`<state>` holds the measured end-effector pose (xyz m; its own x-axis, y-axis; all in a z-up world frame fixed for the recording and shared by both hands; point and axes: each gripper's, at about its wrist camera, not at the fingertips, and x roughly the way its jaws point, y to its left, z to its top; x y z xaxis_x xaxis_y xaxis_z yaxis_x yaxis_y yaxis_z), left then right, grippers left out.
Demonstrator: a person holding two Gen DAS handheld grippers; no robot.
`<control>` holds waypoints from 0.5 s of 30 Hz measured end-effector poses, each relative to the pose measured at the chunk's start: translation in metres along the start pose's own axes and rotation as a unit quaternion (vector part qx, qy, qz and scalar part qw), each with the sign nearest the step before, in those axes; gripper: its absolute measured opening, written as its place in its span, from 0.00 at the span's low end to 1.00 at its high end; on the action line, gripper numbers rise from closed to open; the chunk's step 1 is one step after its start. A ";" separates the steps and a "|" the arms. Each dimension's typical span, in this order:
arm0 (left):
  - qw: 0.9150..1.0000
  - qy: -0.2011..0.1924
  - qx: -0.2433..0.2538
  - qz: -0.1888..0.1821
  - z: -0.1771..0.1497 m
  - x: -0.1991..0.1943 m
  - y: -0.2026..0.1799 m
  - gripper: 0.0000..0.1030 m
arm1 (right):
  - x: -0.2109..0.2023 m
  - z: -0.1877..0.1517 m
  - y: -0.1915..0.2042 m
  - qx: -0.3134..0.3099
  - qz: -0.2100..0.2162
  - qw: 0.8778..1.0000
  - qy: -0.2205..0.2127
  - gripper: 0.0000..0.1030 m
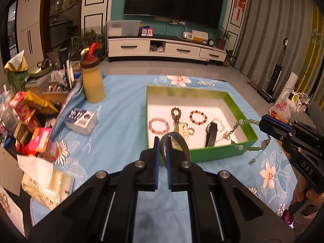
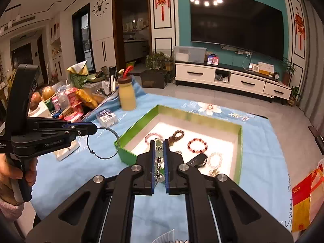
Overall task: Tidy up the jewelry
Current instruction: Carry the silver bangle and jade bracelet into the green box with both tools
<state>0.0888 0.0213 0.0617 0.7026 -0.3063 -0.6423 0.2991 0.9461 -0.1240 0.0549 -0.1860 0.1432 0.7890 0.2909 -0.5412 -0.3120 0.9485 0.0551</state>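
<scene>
Nearest in the left wrist view, the left gripper has its blue pads pressed together on the rim of a thin bangle, pinched at one edge so the hoop stands free beyond the tips. The right wrist view shows the same bangle hanging as an open ring off the gripper's nose, on the side of the green box toward the clutter and above the blue cloth. An edge grip like this probably suits a rigid hoop: it can be lowered flat without the fingers entering the box.

The right gripper is likewise clamped shut, here on a jade-bead chain caught between its pads. In the left wrist view that chain drapes from its tip across the box's near corner, one end trailing inside on the white floor, the other hanging outside the wall. Held at one point, a limp chain can only be laid in by lowering it.

Inside the box lie several bead bracelets: a pink one, a red one and a dark one, spaced apart, with a black watch-like piece toward the right wall. More loose beads sit on the cloth beyond the box's far wall, seemingly not yet collected. A yellow bottle stands well off the box's left wall.
</scene>
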 end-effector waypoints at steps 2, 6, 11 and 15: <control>1.000 -0.004 0.003 0.001 0.007 0.002 -0.002 0.05 | 0.001 0.006 -0.006 0.002 -0.006 1.000 -0.005 0.07; 1.000 -0.011 0.005 -0.005 0.024 0.010 -0.004 0.05 | 0.005 0.013 -0.015 0.005 -0.015 1.000 -0.009 0.07; 1.000 -0.009 0.006 -0.007 0.038 0.024 -0.005 0.05 | 0.017 0.019 -0.029 0.011 -0.022 1.000 -0.005 0.07; 1.000 -0.007 0.010 -0.003 0.047 0.037 -0.008 0.05 | 0.029 0.024 -0.038 0.014 -0.028 1.000 -0.001 0.07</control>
<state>0.1426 -0.0025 0.0747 0.7098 -0.3126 -0.6313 0.3156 0.9423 -0.1117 0.1019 -0.2108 0.1455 0.8064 0.2372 -0.5418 -0.2523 0.9665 0.0476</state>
